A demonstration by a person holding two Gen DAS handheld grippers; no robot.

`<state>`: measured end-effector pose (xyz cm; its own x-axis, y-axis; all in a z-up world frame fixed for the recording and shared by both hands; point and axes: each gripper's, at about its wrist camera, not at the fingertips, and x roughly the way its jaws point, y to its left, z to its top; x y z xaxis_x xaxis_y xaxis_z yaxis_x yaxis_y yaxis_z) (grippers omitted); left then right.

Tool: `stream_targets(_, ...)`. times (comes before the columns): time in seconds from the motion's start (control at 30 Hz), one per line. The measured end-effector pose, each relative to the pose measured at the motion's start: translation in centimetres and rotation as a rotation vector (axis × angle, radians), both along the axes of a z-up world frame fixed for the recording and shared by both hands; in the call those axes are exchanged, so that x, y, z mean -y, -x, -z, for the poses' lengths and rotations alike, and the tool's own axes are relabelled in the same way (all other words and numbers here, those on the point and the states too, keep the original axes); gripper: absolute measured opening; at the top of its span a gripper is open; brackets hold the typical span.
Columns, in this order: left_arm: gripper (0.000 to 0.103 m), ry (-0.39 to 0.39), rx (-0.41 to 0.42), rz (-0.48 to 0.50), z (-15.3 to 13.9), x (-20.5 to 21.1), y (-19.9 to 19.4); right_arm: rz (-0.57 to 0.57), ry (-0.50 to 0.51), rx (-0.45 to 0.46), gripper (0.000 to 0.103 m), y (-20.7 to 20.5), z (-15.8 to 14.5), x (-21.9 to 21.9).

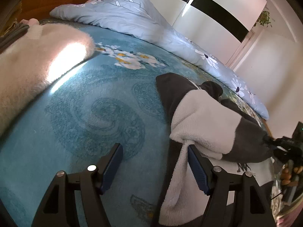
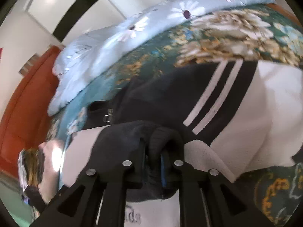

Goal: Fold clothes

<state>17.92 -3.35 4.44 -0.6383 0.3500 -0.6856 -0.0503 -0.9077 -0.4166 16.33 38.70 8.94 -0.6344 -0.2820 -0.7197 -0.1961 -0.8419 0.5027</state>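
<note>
Our right gripper pinches a black cuff of the fleece jacket, hiding its fingertips; our left gripper hangs spread over the teal blanket.

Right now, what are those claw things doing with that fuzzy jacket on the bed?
A person is folding a black and white fleece jacket on the blue blanket. The right claw is shut on a dark bunched part of the jacket. The left claw is open, with white fleece lying beside one finger, gripping nothing. A fluffy pink garment lies nearby.
</note>
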Motion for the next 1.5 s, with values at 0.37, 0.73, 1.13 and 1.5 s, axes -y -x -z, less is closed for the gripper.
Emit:
stream_targets(0.37, 0.073, 0.065, -0.009, -0.014, -0.3, -0.3, -0.9, 0.323, -0.040, -0.058, 0.047, -9.7, -3.5, -13.1)
stream_targets(0.73, 0.073, 0.074, -0.012, -0.026, -0.3, -0.2, -1.1, 0.682, 0.125, -0.056, 0.047, -16.2, 0.4, -22.2)
stream_targets(1.13, 0.074, 0.075, -0.012, -0.025, -0.3, -0.3, -1.1, 0.876, 0.114, -0.001, 0.047, -16.5, 0.8, -25.8)
stream_targets(1.5, 0.076, 0.089, -0.012, -0.022, -0.2, -0.4, -1.1, 0.857, 0.072, -0.017, 0.047, -15.6, -0.7, -25.2)
